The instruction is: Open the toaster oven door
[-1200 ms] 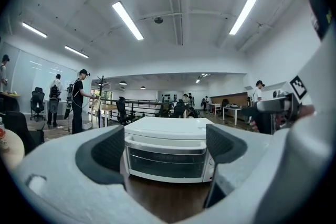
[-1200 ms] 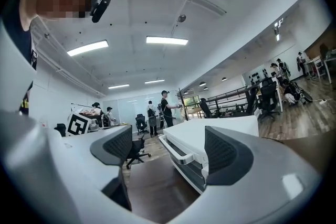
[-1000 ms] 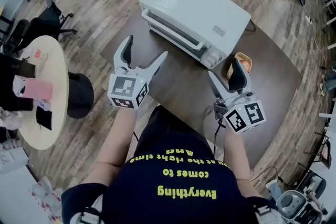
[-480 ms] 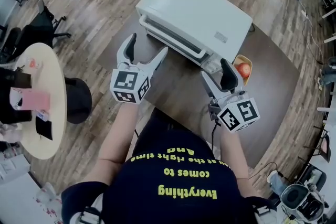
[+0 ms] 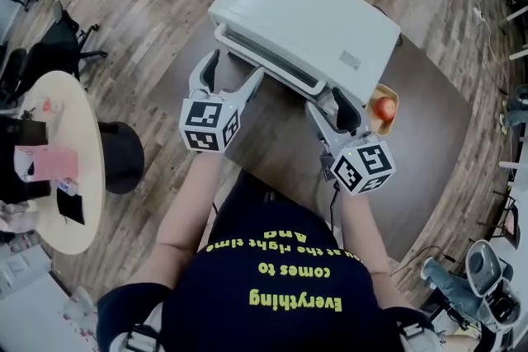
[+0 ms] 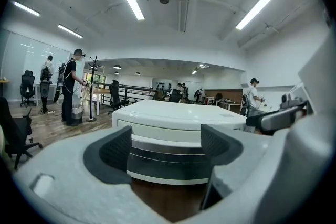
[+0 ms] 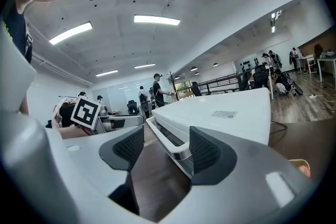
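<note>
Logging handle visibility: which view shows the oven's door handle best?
Right gripper view: the door handle looms close, its bar clearly in relief. Left gripper view shows it head-on as a flat band; head view, a thin strip.

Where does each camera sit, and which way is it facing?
Head view: on the person's head, looking steeply down at the toaster oven on the table; shirt, arms, left tongs and right tongs show.
Left gripper view: on the left tongs, facing the oven's front; its jaws have just been closing but stand apart, gripping nothing.
Right gripper view: on the right tongs, facing the door handle; its jaws, also just closing, stand apart, the handle's end seen between them ungripped.
Shared: all three show the oven.
</note>
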Motion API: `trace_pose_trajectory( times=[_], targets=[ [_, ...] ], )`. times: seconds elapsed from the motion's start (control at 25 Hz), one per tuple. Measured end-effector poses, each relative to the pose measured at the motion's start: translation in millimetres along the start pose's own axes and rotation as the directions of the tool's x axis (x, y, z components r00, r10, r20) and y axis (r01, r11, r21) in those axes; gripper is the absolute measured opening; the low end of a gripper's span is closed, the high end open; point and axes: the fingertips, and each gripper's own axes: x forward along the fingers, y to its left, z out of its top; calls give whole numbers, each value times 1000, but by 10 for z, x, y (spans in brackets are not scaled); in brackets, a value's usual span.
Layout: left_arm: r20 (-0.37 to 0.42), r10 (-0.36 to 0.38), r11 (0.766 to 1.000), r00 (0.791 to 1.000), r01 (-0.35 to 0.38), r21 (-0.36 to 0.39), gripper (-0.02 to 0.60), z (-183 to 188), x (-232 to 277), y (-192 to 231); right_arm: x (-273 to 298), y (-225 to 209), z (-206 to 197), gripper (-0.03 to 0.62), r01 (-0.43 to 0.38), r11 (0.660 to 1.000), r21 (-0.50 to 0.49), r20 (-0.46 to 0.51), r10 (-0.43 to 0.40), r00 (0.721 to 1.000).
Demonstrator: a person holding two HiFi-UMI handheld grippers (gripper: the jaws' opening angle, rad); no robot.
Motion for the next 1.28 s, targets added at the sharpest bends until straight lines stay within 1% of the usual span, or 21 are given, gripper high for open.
trace_pose_trajectory(
  times=[0.08, 0.16, 0.24, 0.52, 0.56, 0.8, 1.28],
  targets=[
    [-3, -2, 1000, 1000, 2, 0, 416, -5, 41, 14, 57, -42, -42, 267, 12, 1000, 2, -10, -12, 1000],
    [-9, -5, 1000, 1000, 5, 5, 406, -14, 75, 21, 104, -82, -67, 229, 28, 1000, -2, -17, -28, 999],
    [-20, -8, 1000, 1000, 8, 6, 396, -38, 107, 31, 146, -107, -85, 207, 37, 999, -9, -24, -37, 999],
    [-60, -18, 1000, 998, 18, -1, 385, -143, 204, 47, 271, -187, -186, 192, 65, 998, -23, -77, -67, 995],
    [-62, -19, 1000, 998, 19, -2, 383, -147, 211, 47, 276, -197, -192, 177, 70, 997, -24, -81, -71, 994],
    [-68, -23, 1000, 997, 22, -9, 377, -169, 231, 62, 293, -192, -200, 175, 66, 997, -31, -112, -69, 991],
    [-83, -37, 999, 996, 35, -21, 373, -225, 239, -23, 282, -176, -210, 184, 42, 999, 24, -133, -39, 990]
  ],
)
